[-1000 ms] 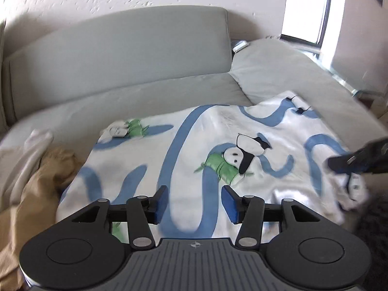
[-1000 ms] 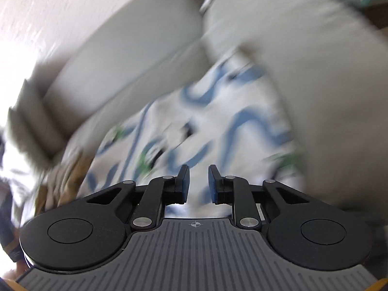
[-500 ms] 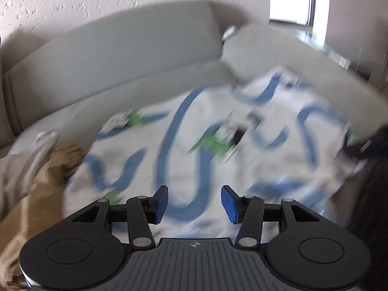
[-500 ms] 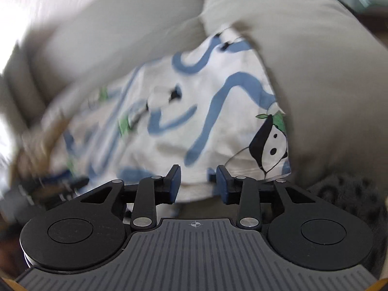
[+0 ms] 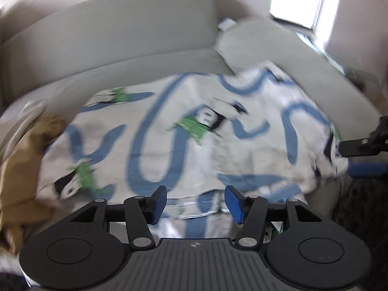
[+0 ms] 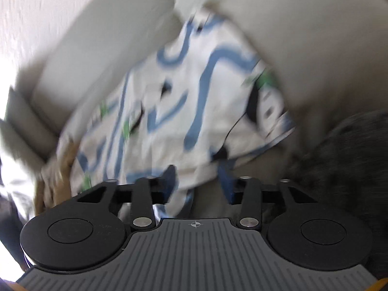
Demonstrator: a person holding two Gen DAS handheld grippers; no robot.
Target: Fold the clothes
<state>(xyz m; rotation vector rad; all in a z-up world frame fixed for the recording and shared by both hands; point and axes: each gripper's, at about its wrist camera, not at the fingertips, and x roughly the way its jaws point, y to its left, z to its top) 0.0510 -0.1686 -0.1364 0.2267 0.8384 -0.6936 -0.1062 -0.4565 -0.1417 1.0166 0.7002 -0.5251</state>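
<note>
Grey sofa cushions [image 5: 150,65] fill my view, with a textured white wall behind and a bright window [image 5: 298,0] at the upper right. My left hand-held gripper [image 5: 195,202] sits with its blue-padded fingers spread apart, nothing between them, right at the near edge of the white cloth with blue squiggles and pandas [image 5: 184,131]. The near hem runs between and just beyond the fingertips, but I cannot tell whether they touch it. My right hand-held gripper [image 6: 197,184] also has its fingers apart, and a fold of the cloth's near right corner hangs down into the gap between them; motion blur keeps me from judging whether either pad presses on it. In the left wrist view, that same gripper comes in from the right edge at the cloth's right corner. The cloth lies spread across the sofa seat, its far edge reaching up onto the cushion at the right. A tan garment [image 5: 21,160] is bunched on the seat against the cloth's left side.
</note>
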